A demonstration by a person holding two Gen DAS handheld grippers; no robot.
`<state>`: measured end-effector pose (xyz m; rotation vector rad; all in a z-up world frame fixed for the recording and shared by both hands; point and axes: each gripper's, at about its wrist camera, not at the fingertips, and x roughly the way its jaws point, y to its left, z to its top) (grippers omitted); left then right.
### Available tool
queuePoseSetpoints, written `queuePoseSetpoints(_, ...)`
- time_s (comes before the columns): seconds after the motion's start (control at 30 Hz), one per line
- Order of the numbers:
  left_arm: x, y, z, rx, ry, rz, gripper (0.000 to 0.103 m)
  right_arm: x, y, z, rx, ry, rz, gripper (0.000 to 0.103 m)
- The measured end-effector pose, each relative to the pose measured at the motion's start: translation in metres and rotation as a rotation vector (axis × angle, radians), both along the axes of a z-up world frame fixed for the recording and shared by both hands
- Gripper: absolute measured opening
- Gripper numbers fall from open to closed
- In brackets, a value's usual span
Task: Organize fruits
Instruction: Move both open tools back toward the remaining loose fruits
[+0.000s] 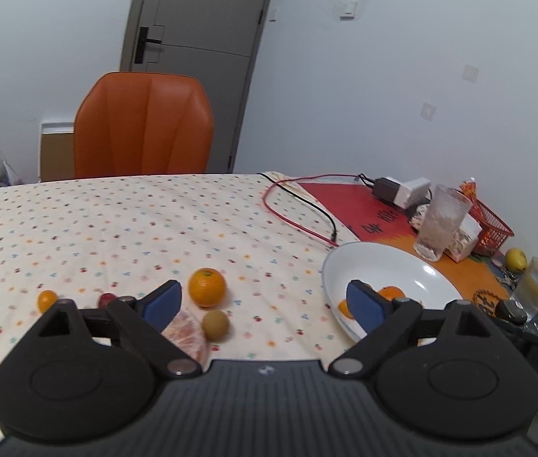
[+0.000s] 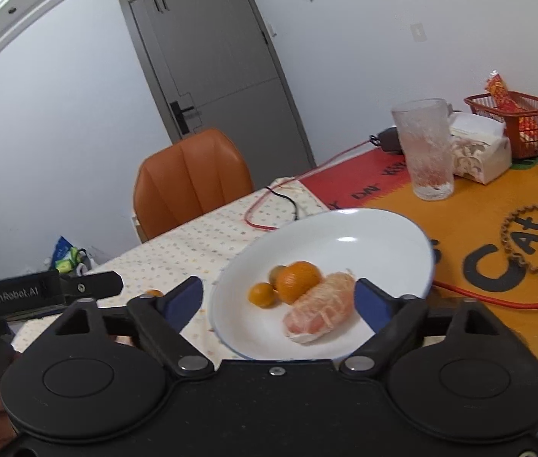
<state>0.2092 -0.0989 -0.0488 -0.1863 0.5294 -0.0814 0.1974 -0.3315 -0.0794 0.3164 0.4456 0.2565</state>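
Grippers both spread and empty, right [image 2: 278,299] over pomelo [image 2: 320,306] in plate [image 2: 402,236]; next, left [image 1: 265,301] closes on orange [image 1: 207,286].

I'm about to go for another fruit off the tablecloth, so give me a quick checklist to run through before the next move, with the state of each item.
1. Left gripper empty, jaws wide: ok.
2. Right gripper empty, jaws wide: ok; the peeled pomelo piece lies in the plate, not pinched.
3. Plate has room: ok; it holds an orange, a kumquat, a darker fruit behind and the pomelo.
4. Fruit left on the cloth: ok; orange, kiwi, pomelo piece, small orange fruit, red fruit.
5. Glass clear of the plate: ok.
6. Red cable touching the plate: cannot tell.
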Motion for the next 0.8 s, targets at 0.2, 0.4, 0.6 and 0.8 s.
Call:
queuePoseSetpoints(0.2,-0.009,0.018,0.006,0.023,-0.008,0.038,0.096,-0.004,0.011,0.006,0.001,-0.027,0.003,0.103)
queuePoseSetpoints(0.4,-0.013,0.036,0.010,0.030,-0.003,0.044,0.101,-0.005,0.022,0.008,0.004,-0.020,0.020,0.103)
queuePoseSetpoints(0.6,-0.020,0.056,0.014,0.036,-0.006,0.063,0.103,-0.004,0.035,0.010,-0.008,-0.023,0.042,0.103)
queuePoseSetpoints(0.8,-0.026,0.080,0.018,0.025,-0.013,0.108,0.103,-0.004,0.049,0.014,-0.015,-0.024,0.080,0.103)
